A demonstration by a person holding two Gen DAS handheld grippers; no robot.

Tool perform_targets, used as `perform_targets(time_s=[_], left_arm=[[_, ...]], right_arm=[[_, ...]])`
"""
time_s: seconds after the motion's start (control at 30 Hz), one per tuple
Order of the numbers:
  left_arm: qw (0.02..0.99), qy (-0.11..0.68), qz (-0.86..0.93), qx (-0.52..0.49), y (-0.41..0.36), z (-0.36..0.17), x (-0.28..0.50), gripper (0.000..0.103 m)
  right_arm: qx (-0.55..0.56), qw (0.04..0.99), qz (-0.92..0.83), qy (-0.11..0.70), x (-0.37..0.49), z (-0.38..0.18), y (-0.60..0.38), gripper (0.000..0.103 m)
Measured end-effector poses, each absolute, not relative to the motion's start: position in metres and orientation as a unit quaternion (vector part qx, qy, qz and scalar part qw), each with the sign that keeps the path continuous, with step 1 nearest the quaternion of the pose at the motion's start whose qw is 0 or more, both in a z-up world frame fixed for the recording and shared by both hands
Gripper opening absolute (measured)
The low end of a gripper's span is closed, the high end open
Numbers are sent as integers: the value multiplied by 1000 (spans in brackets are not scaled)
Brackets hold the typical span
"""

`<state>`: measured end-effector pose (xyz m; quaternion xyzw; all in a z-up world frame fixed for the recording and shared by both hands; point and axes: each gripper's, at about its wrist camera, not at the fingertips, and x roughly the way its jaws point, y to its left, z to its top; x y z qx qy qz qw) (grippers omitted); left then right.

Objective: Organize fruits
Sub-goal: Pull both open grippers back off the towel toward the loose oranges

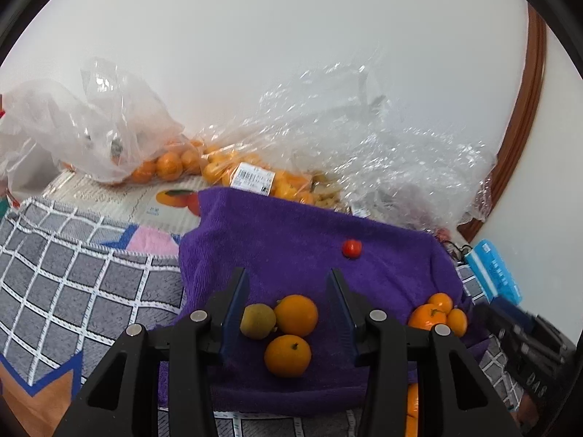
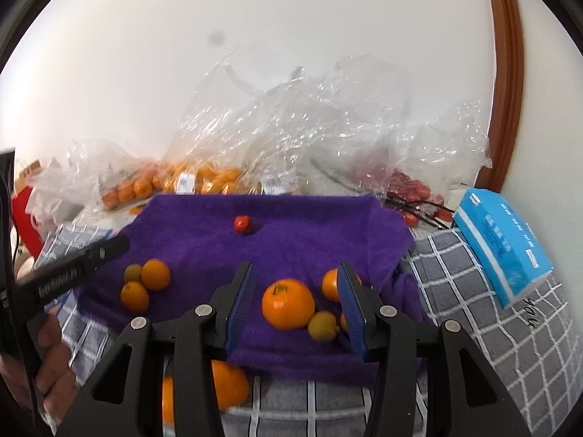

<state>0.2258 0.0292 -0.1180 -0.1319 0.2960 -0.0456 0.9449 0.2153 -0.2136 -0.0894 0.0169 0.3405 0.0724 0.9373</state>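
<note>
Left wrist view: we log left claw (image 1: 288,306) parted, empty, above a fruit trio (image 1: 288,331) lower centre.
Right wrist view: right claw (image 2: 295,302) parted, empty; big orange (image 2: 288,304) beneath, nearest us.

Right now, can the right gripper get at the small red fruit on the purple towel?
Probably yes. The right gripper is open and holds nothing, and the red fruit sits alone farther back on the purple towel. The large orange lies between the fingers, so the gripper would have to pass over it.
</note>
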Motion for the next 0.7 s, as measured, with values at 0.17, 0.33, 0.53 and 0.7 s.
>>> perform_targets(time_s=[0.17,0.33,0.53,0.7], left_arm=[[940,308,-58,-132,28,-104,219,42],[940,319,-50,-111,33,-95,201,42],[931,345,-43,-113,49,-111,183,42],[924,362,-45,-114,53,-131,172,42]], right_arm=[[14,926,84,368,193,-93,-212,47],[28,911,105,398,180,-109,-208,47],[63,895,138,420,180,-122,-202,47],[67,891,139,427,183,-127,-192,47]])
